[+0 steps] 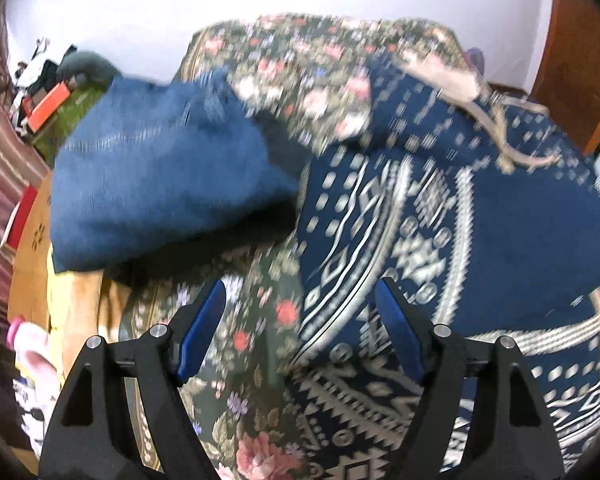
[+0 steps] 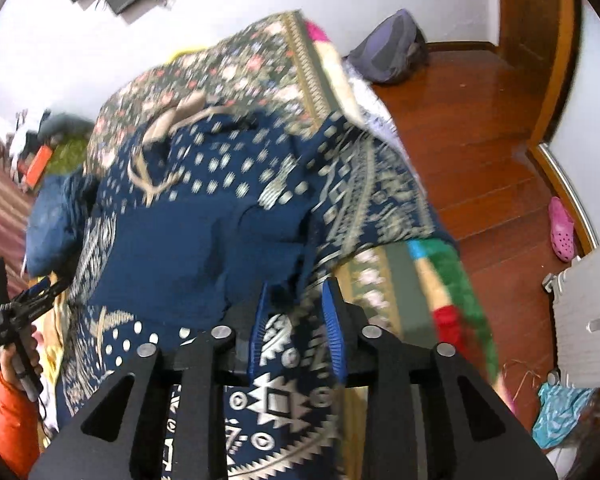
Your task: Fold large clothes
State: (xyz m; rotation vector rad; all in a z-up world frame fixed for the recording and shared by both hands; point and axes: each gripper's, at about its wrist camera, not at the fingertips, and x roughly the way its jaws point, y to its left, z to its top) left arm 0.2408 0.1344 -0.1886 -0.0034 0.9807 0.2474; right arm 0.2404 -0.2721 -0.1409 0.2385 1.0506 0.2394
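On the flowered bedspread, the navy white-patterned knit garment is spread, a plain blue cloth bunched at its left. The left gripper is held wide apart, empty, above the bedspread. The right gripper is clamped around the garment's near edge.

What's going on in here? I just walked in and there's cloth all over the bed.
A person is folding a large navy patterned garment spread over a floral bedcover. The right tool has its fingers closed in on a fold of the navy cloth near the bed's edge. The left tool hangs open above the bedcover and the garment, holding nothing. A plain blue piece lies bunched to the left. The pictures are blurred with motion.
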